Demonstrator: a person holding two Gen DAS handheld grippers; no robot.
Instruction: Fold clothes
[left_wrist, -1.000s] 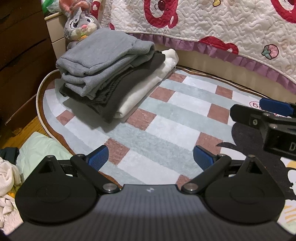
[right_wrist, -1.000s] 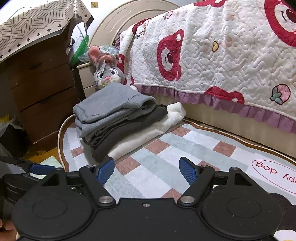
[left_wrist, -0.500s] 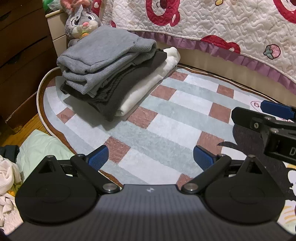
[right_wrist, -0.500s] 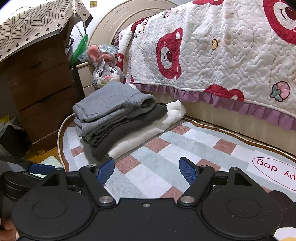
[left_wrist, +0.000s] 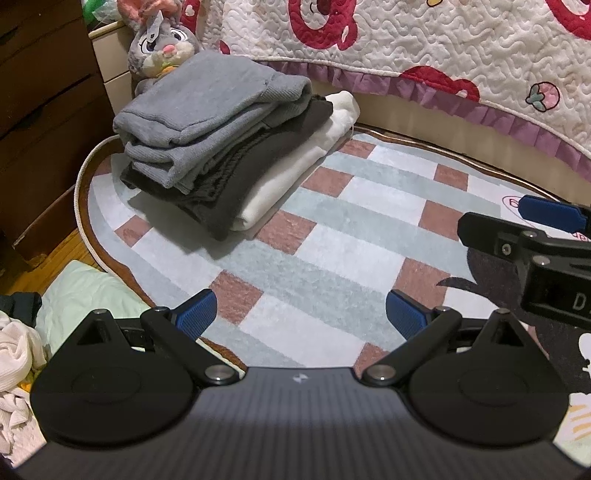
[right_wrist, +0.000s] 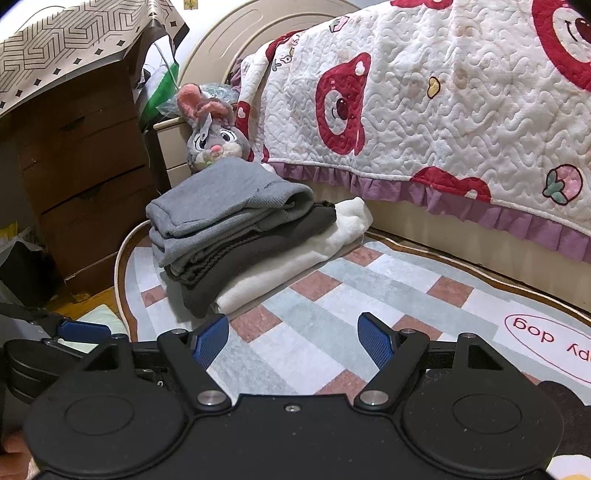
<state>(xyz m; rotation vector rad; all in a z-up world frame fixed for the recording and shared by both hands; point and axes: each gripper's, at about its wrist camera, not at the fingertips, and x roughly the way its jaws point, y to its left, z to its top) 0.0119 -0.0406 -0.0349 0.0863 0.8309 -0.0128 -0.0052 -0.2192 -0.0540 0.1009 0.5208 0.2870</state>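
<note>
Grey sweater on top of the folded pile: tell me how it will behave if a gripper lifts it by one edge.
The grey sweater looks soft and thick, so it would probably droop and unfold. It lies loosely on the dark garment, so it should likely lift off without dragging the pile.

"dog" upside down in pink oval on rug (right_wrist: 436, 291), preceding letters partly hidden

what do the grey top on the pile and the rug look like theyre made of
Grey top: looks like soft knit fleece or sweatshirt cotton, matte, with ribbed hems showing at the folds. Rug: seems short-pile printed synthetic, with a slight sheen and a corded edge.
</note>
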